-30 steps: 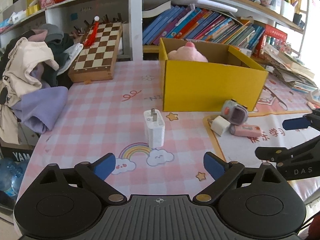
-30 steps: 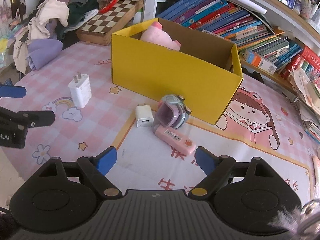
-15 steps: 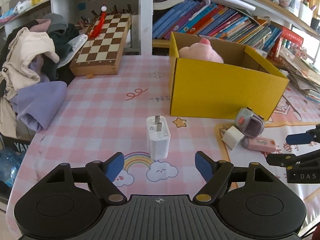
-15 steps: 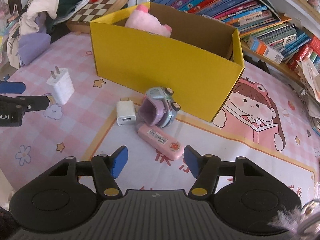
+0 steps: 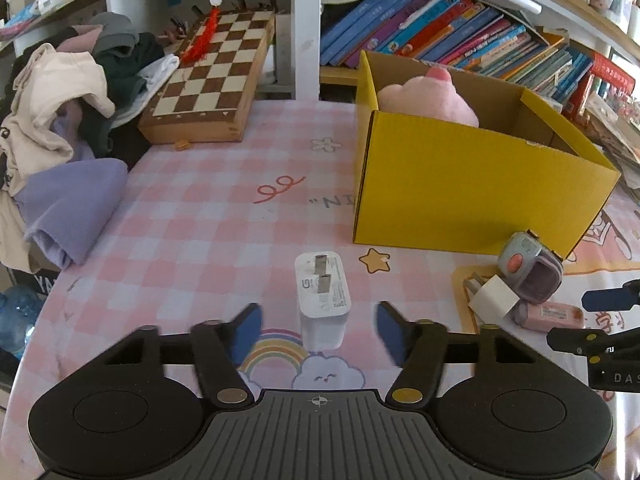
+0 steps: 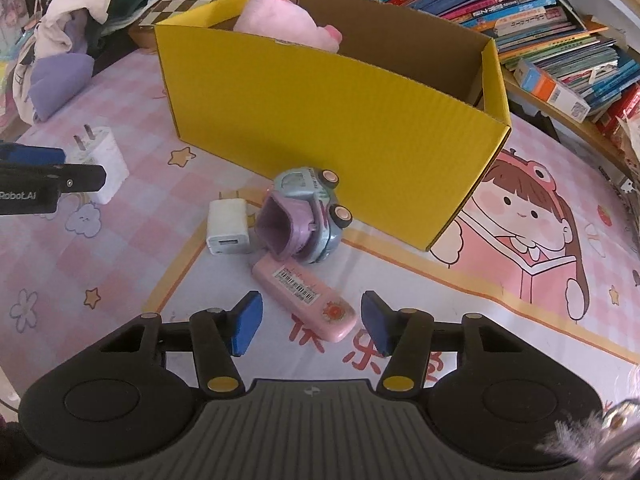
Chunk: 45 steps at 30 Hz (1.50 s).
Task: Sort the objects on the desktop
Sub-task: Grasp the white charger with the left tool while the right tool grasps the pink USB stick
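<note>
A big white charger (image 5: 322, 304) with two prongs stands upright on the pink checked cloth; my left gripper (image 5: 318, 332) is open with a blue pad on each side of its base, not touching. In the right wrist view a pink eraser-like case (image 6: 306, 294) lies between the open pads of my right gripper (image 6: 312, 328). Beyond it lie a small white charger (image 6: 228, 226) and a blue and purple toy car (image 6: 306, 216) on its side. The yellow box (image 6: 332, 108) behind them holds a pink plush toy (image 6: 284, 20).
A folded chessboard (image 5: 208, 84) and a heap of clothes (image 5: 60, 120) sit at the far left. Bookshelves (image 5: 460, 44) run behind the box. The table edge drops off at the left, with a water bottle (image 5: 16, 320) below.
Both grippers have moved forward and lower. The left one's pads have come in around the big white charger; the right one's pads have narrowed and now flank the pink case.
</note>
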Available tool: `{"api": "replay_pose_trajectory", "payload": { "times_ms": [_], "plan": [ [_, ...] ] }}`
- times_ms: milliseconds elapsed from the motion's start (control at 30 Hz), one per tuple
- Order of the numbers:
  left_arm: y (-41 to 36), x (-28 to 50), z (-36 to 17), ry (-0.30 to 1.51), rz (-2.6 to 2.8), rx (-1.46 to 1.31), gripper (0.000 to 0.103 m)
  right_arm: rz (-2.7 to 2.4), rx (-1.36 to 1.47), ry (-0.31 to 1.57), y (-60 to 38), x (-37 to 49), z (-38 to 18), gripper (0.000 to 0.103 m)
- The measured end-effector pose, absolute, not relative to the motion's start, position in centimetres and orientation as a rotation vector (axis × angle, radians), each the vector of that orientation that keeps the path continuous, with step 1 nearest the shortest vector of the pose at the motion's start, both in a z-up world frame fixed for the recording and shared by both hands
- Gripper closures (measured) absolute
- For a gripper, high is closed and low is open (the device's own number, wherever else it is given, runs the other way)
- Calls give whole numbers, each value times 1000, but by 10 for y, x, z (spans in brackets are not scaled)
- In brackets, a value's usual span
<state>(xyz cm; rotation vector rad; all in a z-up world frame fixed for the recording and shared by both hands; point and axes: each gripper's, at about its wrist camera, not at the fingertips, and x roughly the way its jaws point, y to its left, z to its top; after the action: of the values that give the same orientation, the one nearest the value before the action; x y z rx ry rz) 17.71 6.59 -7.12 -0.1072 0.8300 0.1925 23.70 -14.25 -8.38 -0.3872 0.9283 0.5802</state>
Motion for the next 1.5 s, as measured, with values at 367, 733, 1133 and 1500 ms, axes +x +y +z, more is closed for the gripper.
{"api": "replay_pose_trajectory", "payload": {
  "times_ms": [367, 733, 1133, 1500],
  "plan": [
    [70, 196, -80, 858, 229, -120, 63, 628, -402, 962, -140, 251, -92, 56],
    [69, 204, -83, 875, 194, -123, 78, 677, -368, 978, -142, 256, -94, 64],
    [65, 187, -64, 832, 163, -161, 78, 727, -381, 1018, -141, 244, -91, 79],
    [62, 169, -58, 820, 146, -187, 78, 731, -390, 978, -139, 239, -93, 79]
  ]
}}
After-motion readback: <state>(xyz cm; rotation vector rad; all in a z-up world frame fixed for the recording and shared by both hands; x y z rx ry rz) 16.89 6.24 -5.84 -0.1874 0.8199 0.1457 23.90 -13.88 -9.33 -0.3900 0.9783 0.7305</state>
